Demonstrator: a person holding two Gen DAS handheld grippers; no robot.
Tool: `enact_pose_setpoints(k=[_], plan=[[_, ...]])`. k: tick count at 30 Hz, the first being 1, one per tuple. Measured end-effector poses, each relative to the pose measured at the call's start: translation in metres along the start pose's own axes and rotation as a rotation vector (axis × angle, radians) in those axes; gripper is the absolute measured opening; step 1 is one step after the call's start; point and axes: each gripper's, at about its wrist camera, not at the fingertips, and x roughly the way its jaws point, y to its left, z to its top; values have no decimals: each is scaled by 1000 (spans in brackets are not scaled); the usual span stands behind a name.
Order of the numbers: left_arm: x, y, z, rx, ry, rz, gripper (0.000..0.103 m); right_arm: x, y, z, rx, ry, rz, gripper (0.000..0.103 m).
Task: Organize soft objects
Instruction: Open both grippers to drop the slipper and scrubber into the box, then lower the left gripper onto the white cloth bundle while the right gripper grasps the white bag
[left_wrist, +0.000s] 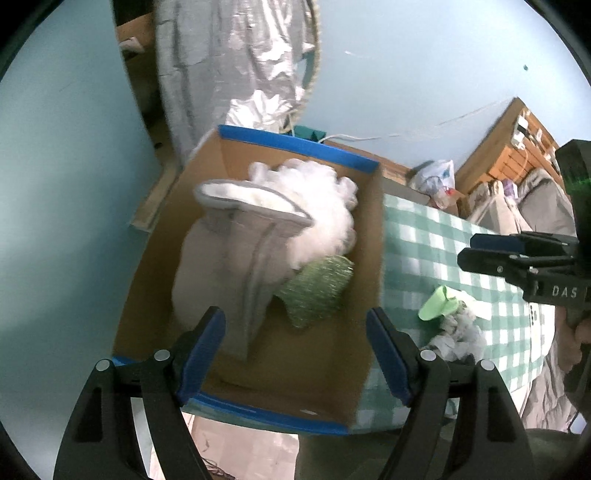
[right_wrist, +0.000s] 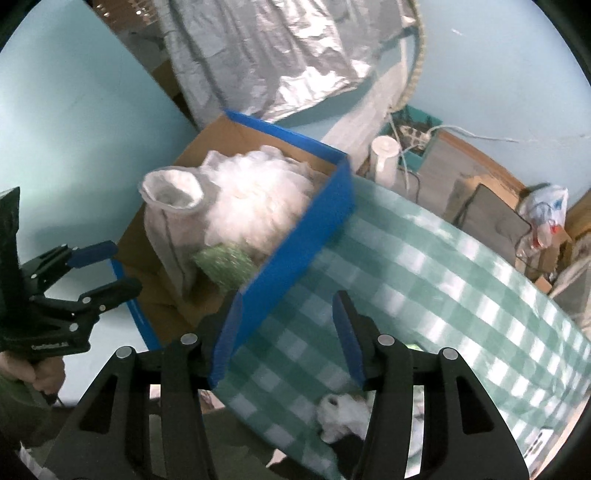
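A cardboard box (left_wrist: 369, 236) with blue-taped edges holds a grey fabric pouch (left_wrist: 236, 258), a mound of white stuffing (left_wrist: 325, 206) and a glittery green pad (left_wrist: 317, 291). My left gripper (left_wrist: 295, 354) hangs open over the box's near end with nothing between its fingers. My right gripper (right_wrist: 288, 339) is open above the checked tablecloth (right_wrist: 424, 266), just beside the box's blue wall (right_wrist: 303, 240), and holds nothing. A white soft lump (right_wrist: 343, 410) lies below it. On the cloth in the left wrist view lie a light green piece (left_wrist: 439, 304) and a grey-white rag (left_wrist: 458, 336).
Silver crinkled sheeting (right_wrist: 277, 55) hangs behind the box against a pale blue wall. A white cylinder (right_wrist: 384, 162), cables, boxes and a plastic bag (right_wrist: 546, 210) crowd the far side of the table. Each gripper shows in the other's view: right gripper (left_wrist: 469, 249), left gripper (right_wrist: 123, 267).
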Motion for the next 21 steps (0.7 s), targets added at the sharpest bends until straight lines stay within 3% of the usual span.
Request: enact_pose_setpoints(k=[21], plan=[[24,-128,-19,225,97,-112,81,-32,-97,-86,217,37,-51,57]])
